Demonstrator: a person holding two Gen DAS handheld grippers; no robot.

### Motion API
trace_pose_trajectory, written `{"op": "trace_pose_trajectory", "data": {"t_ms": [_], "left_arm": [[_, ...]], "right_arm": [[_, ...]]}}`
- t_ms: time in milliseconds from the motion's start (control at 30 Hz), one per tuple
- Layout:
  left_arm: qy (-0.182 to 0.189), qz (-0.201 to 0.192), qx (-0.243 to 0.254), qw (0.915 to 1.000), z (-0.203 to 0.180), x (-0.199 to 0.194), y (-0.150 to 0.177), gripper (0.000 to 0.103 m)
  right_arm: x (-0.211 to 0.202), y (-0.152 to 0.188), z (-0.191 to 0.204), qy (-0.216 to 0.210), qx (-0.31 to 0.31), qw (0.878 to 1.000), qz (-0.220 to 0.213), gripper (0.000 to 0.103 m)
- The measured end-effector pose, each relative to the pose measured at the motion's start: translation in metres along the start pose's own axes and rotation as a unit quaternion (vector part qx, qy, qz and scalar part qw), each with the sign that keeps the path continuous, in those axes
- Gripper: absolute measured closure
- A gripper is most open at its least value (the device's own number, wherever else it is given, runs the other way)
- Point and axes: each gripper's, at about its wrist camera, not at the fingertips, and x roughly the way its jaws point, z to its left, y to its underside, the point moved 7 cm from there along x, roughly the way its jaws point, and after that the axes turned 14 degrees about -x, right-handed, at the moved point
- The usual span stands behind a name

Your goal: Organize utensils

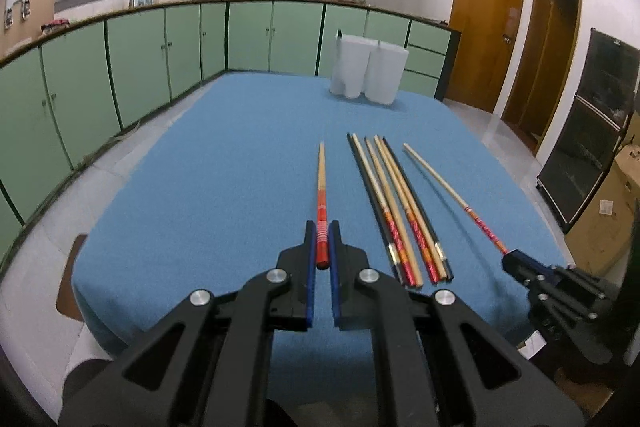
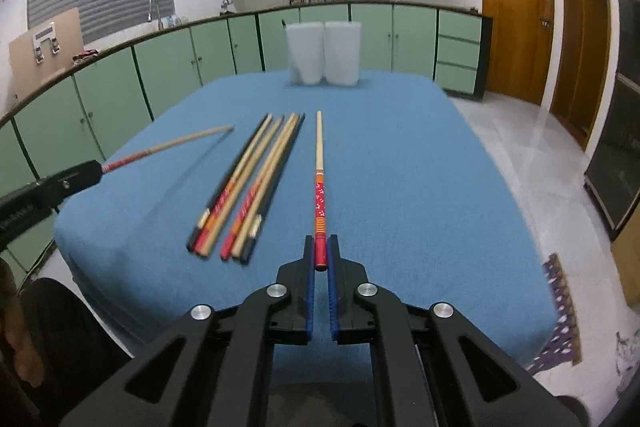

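Two tools each clamp one red-handled wooden chopstick: left tool [image 1: 323, 241], right tool [image 2: 321, 253], tips pointing ahead toward the white plastic holders [image 2: 323, 53], likely the destination. Remaining chopsticks [image 2: 244, 187] lie between them on the blue-clothed counter [image 2: 400, 187].

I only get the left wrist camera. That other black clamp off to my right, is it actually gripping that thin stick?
Observer: Yes. The right wrist view shows the right gripper with its blue pads closed on the red end of the right chopstick.
Operator: And the stick in my own clamp, is it lying on the cloth?
Observer: No. Seen from the right, the left gripper holds the left chopstick raised above the blue cloth, with its shadow apart from it.
Operator: Anything on the floor I'm missing?
Observer: A purple patterned rug lies beside the table.
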Motion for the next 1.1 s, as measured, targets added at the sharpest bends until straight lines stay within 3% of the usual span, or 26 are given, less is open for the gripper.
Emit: {"op": "trace_pose_trajectory", "data": {"t_ms": [167,367,500,567,667,800,1100], "left_arm": [[0.000,-0.005,-0.005,1.0000,0.004,-0.004,-0.001,0.098],[0.004,-0.009,-0.004,0.9999,0.002,-0.005,-0.003,0.098],[0.003,-0.007,-0.003,1.0000,0.001,-0.003,-0.004,0.098],[0.003,-0.008,-0.005,1.0000,0.001,-0.003,-0.004,0.098],[0.003,-0.012,-0.008,0.9999,0.002,-0.004,-0.006,0.098],[0.007,-0.018,-0.007,0.9998,0.000,-0.011,-0.010,0.098],[0.022,-0.039,0.006,0.9990,-0.009,-0.025,-0.040,0.098]], "right_arm": [[0.006,0.017,-0.003,-0.004,0.011,1.000,0.011,0.090],[0.003,0.022,-0.002,-0.006,0.006,1.000,0.013,0.089],[0.006,0.019,-0.002,-0.008,0.001,1.000,0.011,0.089],[0.003,0.021,-0.001,-0.008,-0.002,1.000,0.015,0.096],[-0.004,0.021,0.002,-0.015,0.006,1.000,0.016,0.097],[-0.023,0.009,0.001,-0.017,0.015,1.000,-0.009,0.097],[-0.068,-0.060,-0.018,-0.018,0.030,0.996,-0.077,0.097]]}}
